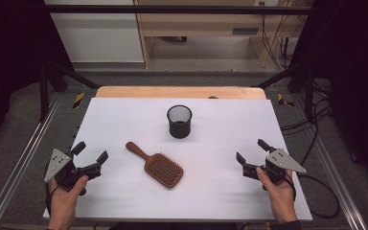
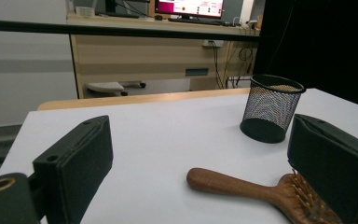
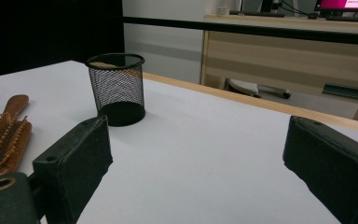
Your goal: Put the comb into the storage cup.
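One wooden hairbrush (image 1: 157,165) lies flat at table centre-front, bristles up, long axis diagonal: handle toward far-left, head toward near-right. Mesh cup (image 1: 179,121) stands upright behind it, well apart. Left gripper (image 1: 90,158) sits near the handle end, jaws spread, holding nothing; right gripper (image 1: 250,154) well off to the other side, jaws also spread and empty. Looks like the pre-grasp stage. Next move likely: left gripper closes across the handle, jaws crosswise to its axis.

Brown wooden hairbrush (image 1: 157,165); black mesh cup (image 1: 179,121); white table (image 1: 124,120).
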`<state>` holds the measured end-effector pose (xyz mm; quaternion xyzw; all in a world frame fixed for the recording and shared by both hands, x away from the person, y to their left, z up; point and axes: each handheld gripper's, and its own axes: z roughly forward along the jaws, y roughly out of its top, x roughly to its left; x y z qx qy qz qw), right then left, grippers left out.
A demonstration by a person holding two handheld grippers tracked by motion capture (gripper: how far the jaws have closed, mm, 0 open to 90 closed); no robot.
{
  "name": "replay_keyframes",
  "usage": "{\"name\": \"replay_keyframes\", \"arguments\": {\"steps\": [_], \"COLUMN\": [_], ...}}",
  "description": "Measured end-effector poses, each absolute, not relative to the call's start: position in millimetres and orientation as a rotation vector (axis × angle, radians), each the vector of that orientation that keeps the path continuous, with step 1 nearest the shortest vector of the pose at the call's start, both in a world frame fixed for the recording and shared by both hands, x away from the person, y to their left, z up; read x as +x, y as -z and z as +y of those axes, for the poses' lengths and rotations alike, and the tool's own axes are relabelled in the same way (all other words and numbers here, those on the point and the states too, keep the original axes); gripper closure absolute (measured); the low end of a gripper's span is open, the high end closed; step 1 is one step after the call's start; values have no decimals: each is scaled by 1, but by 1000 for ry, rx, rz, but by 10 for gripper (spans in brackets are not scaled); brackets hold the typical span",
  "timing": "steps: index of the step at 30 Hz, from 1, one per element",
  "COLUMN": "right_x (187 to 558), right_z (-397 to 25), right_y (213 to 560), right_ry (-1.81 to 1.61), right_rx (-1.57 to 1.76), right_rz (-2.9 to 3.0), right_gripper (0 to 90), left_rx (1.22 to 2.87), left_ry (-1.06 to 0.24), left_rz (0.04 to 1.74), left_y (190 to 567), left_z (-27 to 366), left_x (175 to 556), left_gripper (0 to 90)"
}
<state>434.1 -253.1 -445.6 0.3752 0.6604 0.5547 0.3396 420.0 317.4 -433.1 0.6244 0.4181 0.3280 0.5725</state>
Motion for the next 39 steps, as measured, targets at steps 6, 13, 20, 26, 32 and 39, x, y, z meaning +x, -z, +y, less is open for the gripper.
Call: {"name": "replay_keyframes", "arguments": {"steps": [6,13,20,26,32,39], "right_x": [435,438,438,437,437,437], "right_z": [-253,-250,-248,-246,-247,-246], "right_y": [447,449,449,448,448,448], "right_ry": [-1421,-1401,-1402,-1406,-1403,-1399], "right_rx": [996,995,985,978,986,987], "right_rz": [1720,1726,1734,1731,1727,1731], "right_gripper": [79,80,79,79,77,73], "left_rx": [1507,1651,1779,1895,2029,2118], "left_ry": [-732,-689,-610,-526,-528,-501], "left_rz": [982,948,894,862,809,795], "left_y": [434,439,440,434,429,435], "left_z": [313,300,276,250,224,207], "left_x": [420,429,456,480,500,517], "left_gripper": [206,571,839,900,900,900]}}
